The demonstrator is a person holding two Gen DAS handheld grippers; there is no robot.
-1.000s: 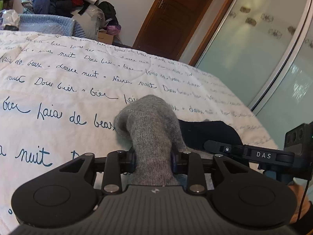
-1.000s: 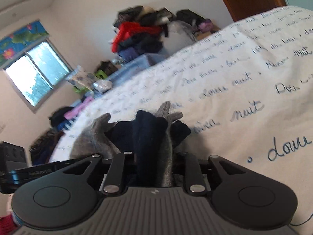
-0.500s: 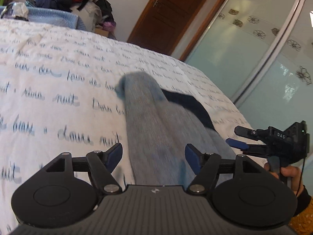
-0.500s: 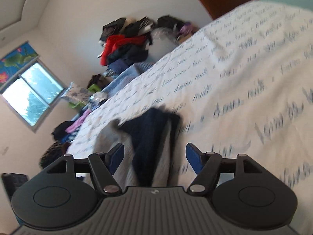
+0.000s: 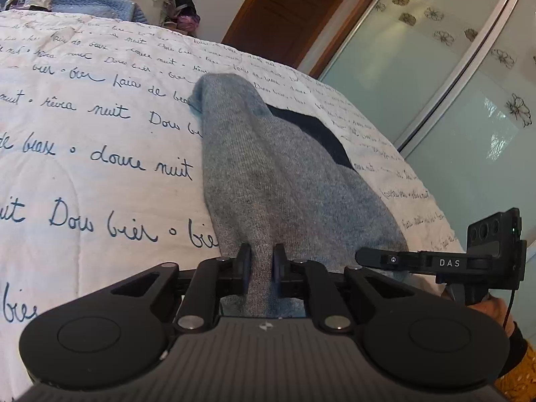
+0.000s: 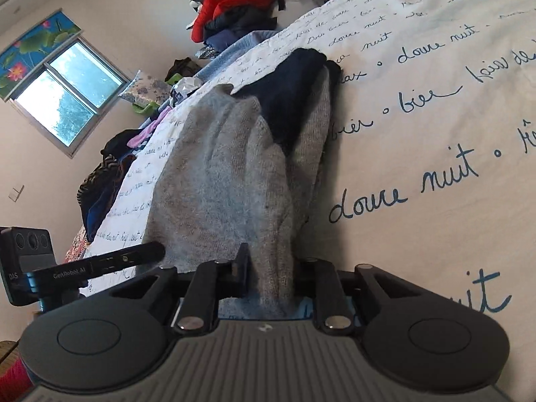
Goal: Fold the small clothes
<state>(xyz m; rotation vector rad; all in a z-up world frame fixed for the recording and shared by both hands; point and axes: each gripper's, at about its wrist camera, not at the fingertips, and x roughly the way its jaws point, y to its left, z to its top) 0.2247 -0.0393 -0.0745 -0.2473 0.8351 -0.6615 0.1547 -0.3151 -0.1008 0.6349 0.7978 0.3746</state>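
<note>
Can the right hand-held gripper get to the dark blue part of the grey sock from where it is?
Probably not right now: the right hand-held gripper is shut on the grey sock's near end, and the dark blue part lies at the far end.

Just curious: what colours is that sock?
Grey sock with a navy tip; right wrist view shows it best.

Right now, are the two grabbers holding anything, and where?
Yes. Both pinch the grey sock at its near end: the left gripper and the right gripper are each shut on the knit fabric there. The rest lies on the bed.
</note>
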